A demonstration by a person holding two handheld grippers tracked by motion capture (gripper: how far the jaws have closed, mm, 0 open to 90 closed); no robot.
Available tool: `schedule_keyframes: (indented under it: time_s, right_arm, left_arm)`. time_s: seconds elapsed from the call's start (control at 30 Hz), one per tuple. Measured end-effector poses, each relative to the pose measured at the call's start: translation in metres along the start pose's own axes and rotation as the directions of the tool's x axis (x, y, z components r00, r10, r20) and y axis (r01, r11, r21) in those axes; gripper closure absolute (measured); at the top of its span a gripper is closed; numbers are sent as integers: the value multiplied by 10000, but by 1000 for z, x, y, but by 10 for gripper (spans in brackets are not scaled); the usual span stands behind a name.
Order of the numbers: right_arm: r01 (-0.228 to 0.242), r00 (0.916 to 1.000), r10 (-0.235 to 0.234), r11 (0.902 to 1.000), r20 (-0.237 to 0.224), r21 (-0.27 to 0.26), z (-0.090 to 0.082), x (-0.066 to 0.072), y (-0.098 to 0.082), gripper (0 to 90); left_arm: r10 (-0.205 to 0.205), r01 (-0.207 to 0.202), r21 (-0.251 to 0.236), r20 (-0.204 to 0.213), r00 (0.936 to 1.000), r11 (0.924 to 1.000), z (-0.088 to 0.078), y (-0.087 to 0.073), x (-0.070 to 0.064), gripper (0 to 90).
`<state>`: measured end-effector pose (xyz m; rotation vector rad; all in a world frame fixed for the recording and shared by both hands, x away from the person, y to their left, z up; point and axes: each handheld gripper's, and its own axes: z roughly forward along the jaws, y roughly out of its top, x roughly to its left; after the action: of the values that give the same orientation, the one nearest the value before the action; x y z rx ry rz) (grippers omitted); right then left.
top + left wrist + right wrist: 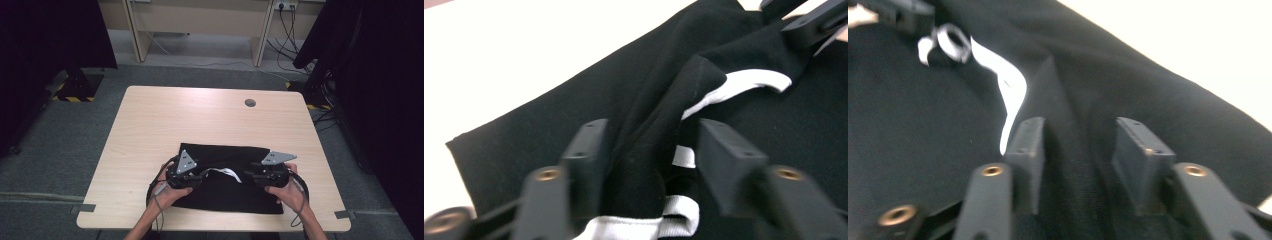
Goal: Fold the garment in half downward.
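Black garment (pixel 225 175) folds between both part-open grippers' jaws.

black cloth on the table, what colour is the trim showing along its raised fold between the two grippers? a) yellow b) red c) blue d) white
d: the black cloth shows a white trim along the lifted fold between the left gripper and the right gripper, seen in the high view and both gripper views.
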<state>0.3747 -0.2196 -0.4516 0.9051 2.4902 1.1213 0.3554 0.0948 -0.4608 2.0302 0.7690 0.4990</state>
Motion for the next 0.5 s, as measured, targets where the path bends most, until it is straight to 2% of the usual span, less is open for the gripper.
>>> schedule_keyframes:
  time_s: [0.07,0.13,0.27,0.33,0.4,0.47,0.5]
  right_arm:
    - [192,9997,-192,9998,-141,7,2,0,-1,801]
    - [354,9993,-354,9994,-109,-7,-2,1,0,853]
    - [618,9979,-609,9970,196,-470,-20,7,3,881]
    - [774,9968,-758,9947,259,-681,-29,12,4,886]
    - [961,9952,-941,9916,262,-871,-39,19,4,887]
    - [1005,9948,-987,9904,235,-948,-43,22,3,887]
    - [1051,9945,-1048,9901,83,-926,-47,29,-3,887]
  left_arm:
    - [188,-191,-202,-166,9997,9996,-6,0,0,694]
    - [146,-152,-460,-139,9998,9988,-15,0,-1,761]
    - [293,-305,-709,-178,9994,9970,-36,1,-2,835]
    - [214,-208,-842,69,9997,9962,-45,0,-4,856]
    - [526,-508,-783,208,9984,9956,-54,-5,-12,859]
    - [597,-577,-726,252,9979,9957,-56,-7,-14,859]
    - [720,-700,-510,370,9967,9962,-61,-16,-20,859]
